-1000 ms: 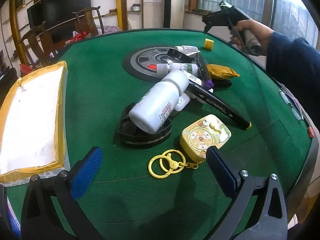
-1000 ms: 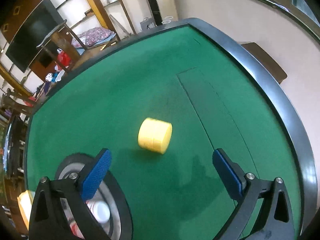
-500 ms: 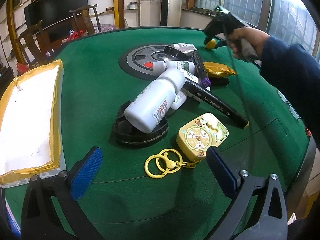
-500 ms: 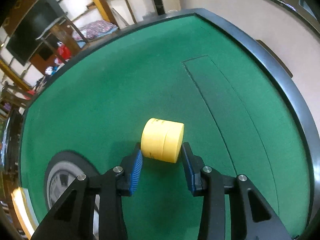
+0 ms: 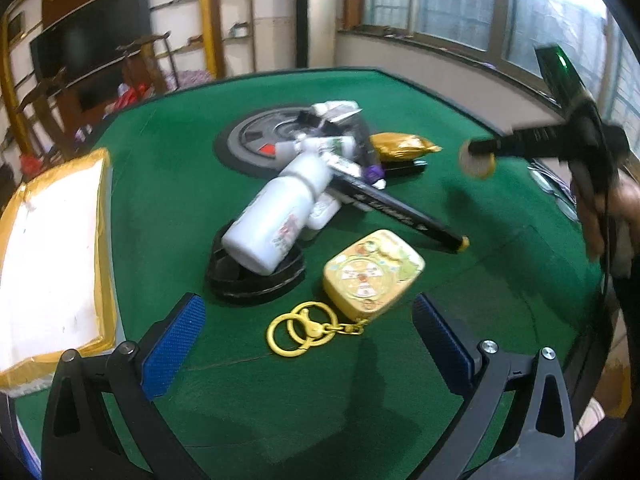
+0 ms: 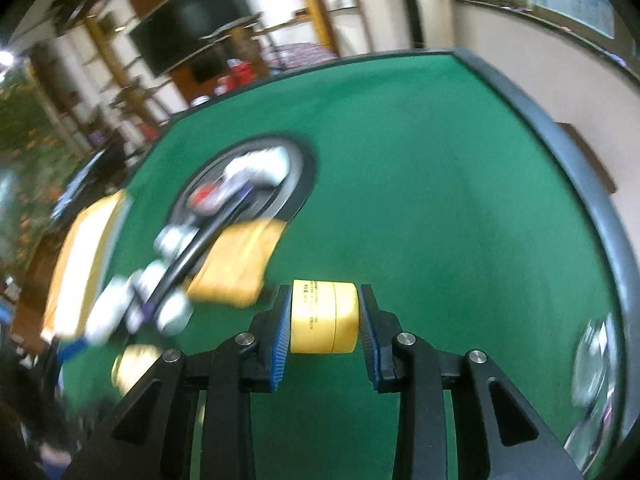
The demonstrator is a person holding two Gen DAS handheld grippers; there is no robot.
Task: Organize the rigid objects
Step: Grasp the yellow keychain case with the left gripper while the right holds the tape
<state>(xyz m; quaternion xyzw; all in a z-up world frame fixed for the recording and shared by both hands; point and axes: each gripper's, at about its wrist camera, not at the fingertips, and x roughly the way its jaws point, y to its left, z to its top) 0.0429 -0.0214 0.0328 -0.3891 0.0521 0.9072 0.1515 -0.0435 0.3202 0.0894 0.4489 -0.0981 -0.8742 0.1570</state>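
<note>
My right gripper [image 6: 323,317] is shut on a small yellow round jar [image 6: 323,317] and holds it in the air above the green table; it shows blurred in the left wrist view [image 5: 476,160] at the right. My left gripper [image 5: 308,344] is open and empty, low over the table's near side. Just ahead of it lie a yellow key ring [image 5: 300,330] chained to a yellow patterned tin [image 5: 372,276]. Behind them a white bottle [image 5: 280,216] leans on a black round holder [image 5: 256,276], with a long black marker [image 5: 396,212] beside it.
A heap of small white bottles [image 5: 328,144] and a gold packet [image 5: 404,146] lie on a grey disc [image 5: 260,144] at the table's middle. A flat gold-edged white parcel [image 5: 48,252] lies at the left. The table's black rim [image 6: 576,168] curves on the right.
My right gripper has closed on the yellow jar, lifted it off the table and swung it toward the near right. My left gripper has hardly moved.
</note>
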